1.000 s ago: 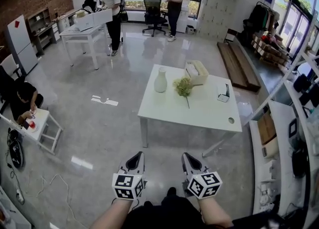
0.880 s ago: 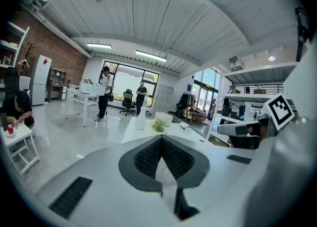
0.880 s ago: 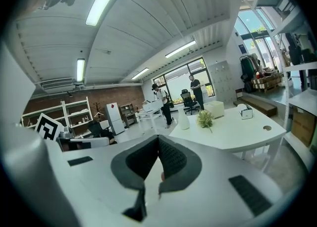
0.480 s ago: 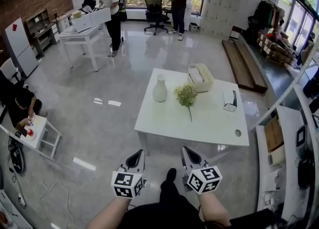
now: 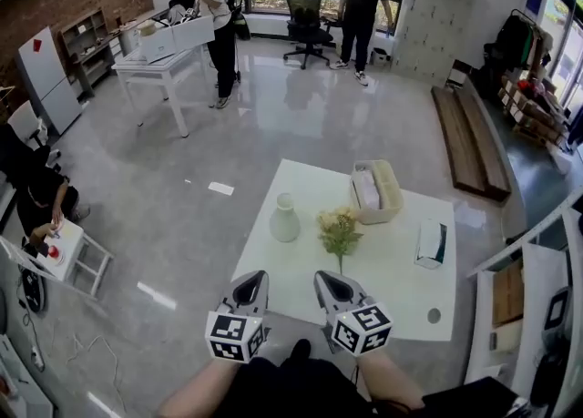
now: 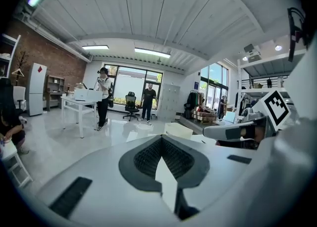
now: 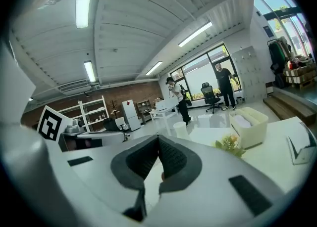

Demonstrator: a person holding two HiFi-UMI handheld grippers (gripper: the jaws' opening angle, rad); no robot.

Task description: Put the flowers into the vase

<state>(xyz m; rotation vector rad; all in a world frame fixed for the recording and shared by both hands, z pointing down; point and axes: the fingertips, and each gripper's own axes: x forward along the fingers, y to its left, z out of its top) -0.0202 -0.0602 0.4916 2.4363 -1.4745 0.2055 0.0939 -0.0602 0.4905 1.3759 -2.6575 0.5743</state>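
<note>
Where flowers (image 5: 339,229) lie | vase (image 5: 284,219) beside | basket (image 5: 393,194) behind | tissue box (image 5: 430,243) apart

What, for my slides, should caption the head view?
Left tongs and right tongs, shut, before a table bearing vase and loose flowers.

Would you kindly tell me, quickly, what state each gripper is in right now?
Left gripper: closed, holding nothing.
Right gripper: closed, holding nothing.
</note>
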